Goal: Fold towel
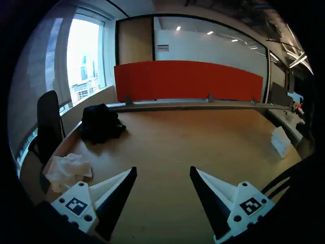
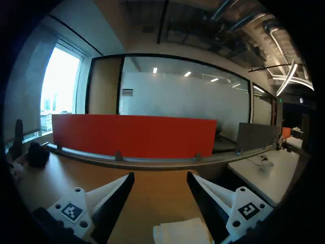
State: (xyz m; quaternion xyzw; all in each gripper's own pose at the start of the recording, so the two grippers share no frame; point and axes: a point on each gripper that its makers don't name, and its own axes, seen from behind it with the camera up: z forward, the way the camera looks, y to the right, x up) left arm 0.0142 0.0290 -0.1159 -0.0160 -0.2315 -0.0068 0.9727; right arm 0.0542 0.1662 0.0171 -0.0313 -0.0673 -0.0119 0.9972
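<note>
Wooden desk (image 1: 174,134) bears crumpled towel (image 1: 67,171); left tongs (image 1: 162,168) and right tongs (image 2: 160,174) gape.

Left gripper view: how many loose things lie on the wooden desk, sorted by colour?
White: 2, the crumpled white towel at the left edge and the folded white towel at the right.
Black: 1, the soft black heap at the back left.
Total: 3

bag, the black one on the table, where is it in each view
left gripper view: bag lies left of centre on the table, in front of the red divider's left end.
right gripper view: bag is small at the far left, low beside the divider's left end.
shared landmark: the red divider along the table's back edge.
</note>
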